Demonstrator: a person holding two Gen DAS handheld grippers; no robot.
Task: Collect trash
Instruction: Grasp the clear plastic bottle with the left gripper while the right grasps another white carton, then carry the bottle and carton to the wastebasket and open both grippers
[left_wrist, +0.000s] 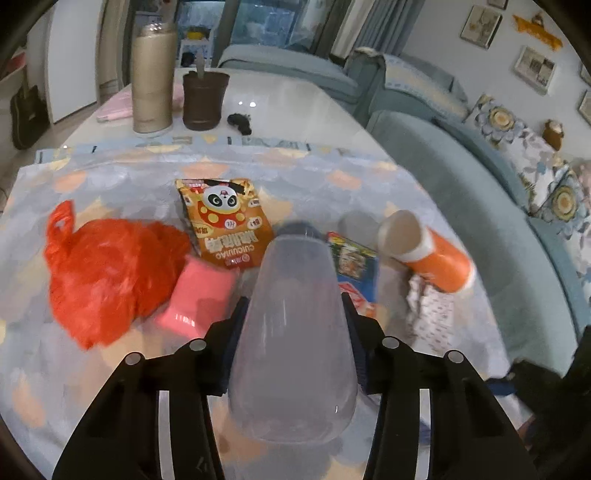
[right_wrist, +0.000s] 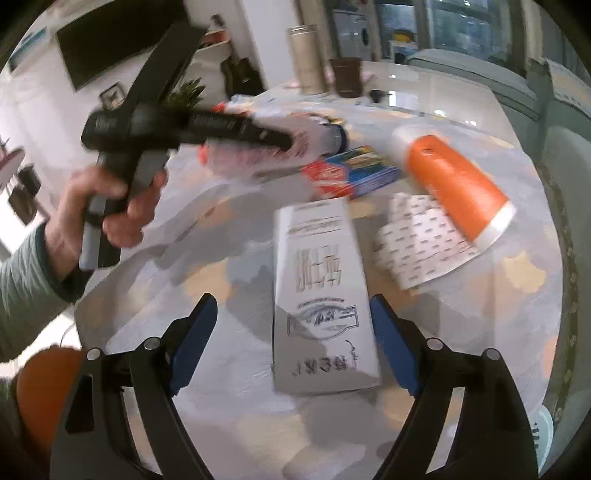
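Observation:
My left gripper (left_wrist: 293, 306) is shut on a clear plastic bottle (left_wrist: 293, 332) with a dark cap, held above the table. Below it lie a red plastic bag (left_wrist: 107, 273), a pink pack (left_wrist: 199, 295), an orange panda snack bag (left_wrist: 221, 221), a blue packet (left_wrist: 354, 266), an orange paper cup (left_wrist: 428, 251) on its side and a printed wrapper (left_wrist: 432, 317). My right gripper (right_wrist: 291, 332) is open, its blue pads either side of a white carton (right_wrist: 321, 295) lying on the cloth. The left gripper with the bottle (right_wrist: 273, 147) also shows in the right wrist view.
A tall beige flask (left_wrist: 153, 77), a brown cup (left_wrist: 203, 99) and a small black object (left_wrist: 240, 122) stand at the table's far end. A blue sofa (left_wrist: 480, 192) runs along the right edge. An orange cup (right_wrist: 458, 184), wrapper (right_wrist: 424, 236) and blue packet (right_wrist: 354, 170) lie beyond the carton.

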